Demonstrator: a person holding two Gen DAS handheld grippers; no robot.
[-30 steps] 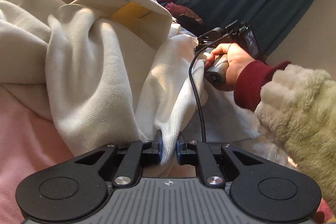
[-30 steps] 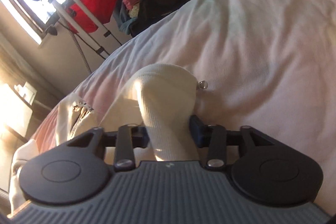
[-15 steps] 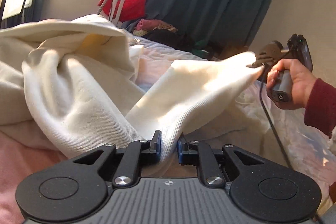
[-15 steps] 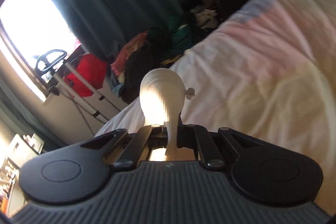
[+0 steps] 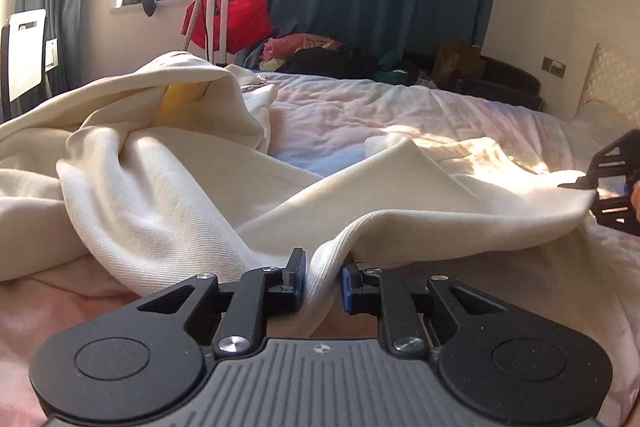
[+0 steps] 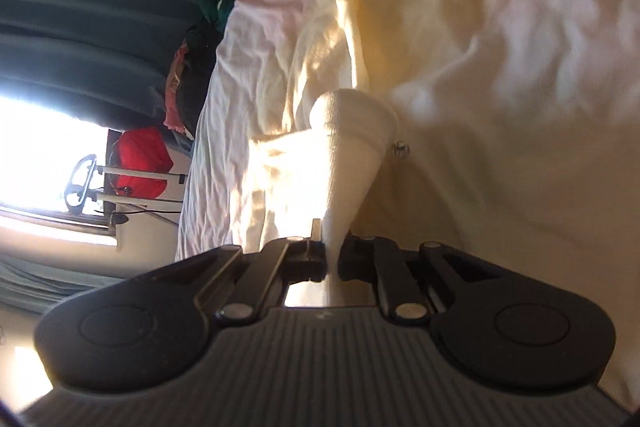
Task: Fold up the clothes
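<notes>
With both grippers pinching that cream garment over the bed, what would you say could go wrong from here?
1. The left gripper pinches only a narrow ribbed fold of the cream garment; a harder pull toward the right gripper might slip it free.
2. Much of the garment lies bunched at the left, so folding now could trap creases.
3. A small metal fastener sits beside the cuff in the right gripper's fingers and may snag the bedsheet.
</notes>
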